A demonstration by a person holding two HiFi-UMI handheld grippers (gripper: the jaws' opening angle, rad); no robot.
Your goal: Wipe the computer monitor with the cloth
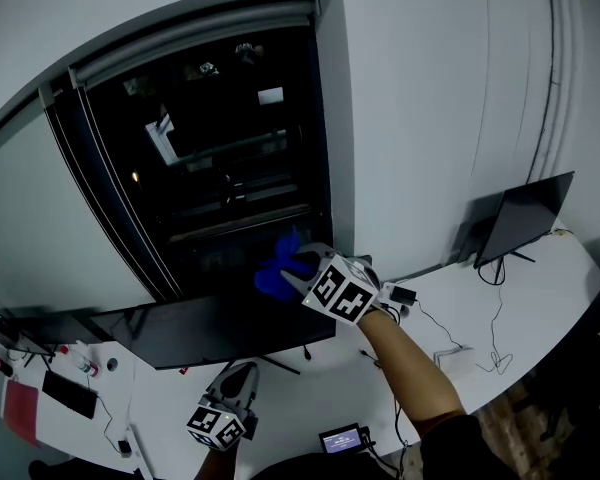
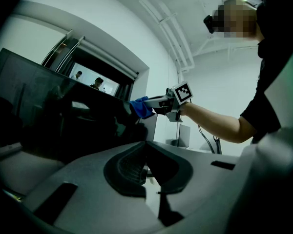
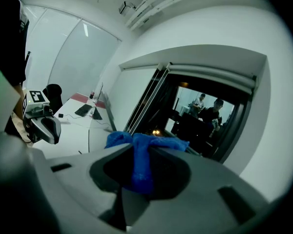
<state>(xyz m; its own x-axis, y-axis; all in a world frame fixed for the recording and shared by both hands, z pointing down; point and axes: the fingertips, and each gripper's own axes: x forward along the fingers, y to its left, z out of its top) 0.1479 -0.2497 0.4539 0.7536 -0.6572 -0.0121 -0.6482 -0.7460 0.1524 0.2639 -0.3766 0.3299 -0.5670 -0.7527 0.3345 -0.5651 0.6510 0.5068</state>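
Note:
The blue cloth [image 1: 273,278] is bunched in my right gripper [image 1: 298,271], which is shut on it. In the head view it is held at the upper right part of the wide dark monitor [image 1: 200,333], near its top edge; whether it touches the screen I cannot tell. In the right gripper view the cloth [image 3: 140,157] hangs between the jaws. Lower down, in front of the monitor, my left gripper [image 1: 236,380] is shut and holds nothing. From the left gripper view I see the monitor [image 2: 49,118] at left and the cloth [image 2: 142,107] by its far end.
A large dark window [image 1: 210,158] fills the wall behind the monitor. A second, smaller screen [image 1: 525,218] stands at the right of the white curved desk [image 1: 520,308]. Cables, a small lit device [image 1: 340,438], a keyboard [image 1: 68,393] and a red pad [image 1: 20,408] lie on the desk.

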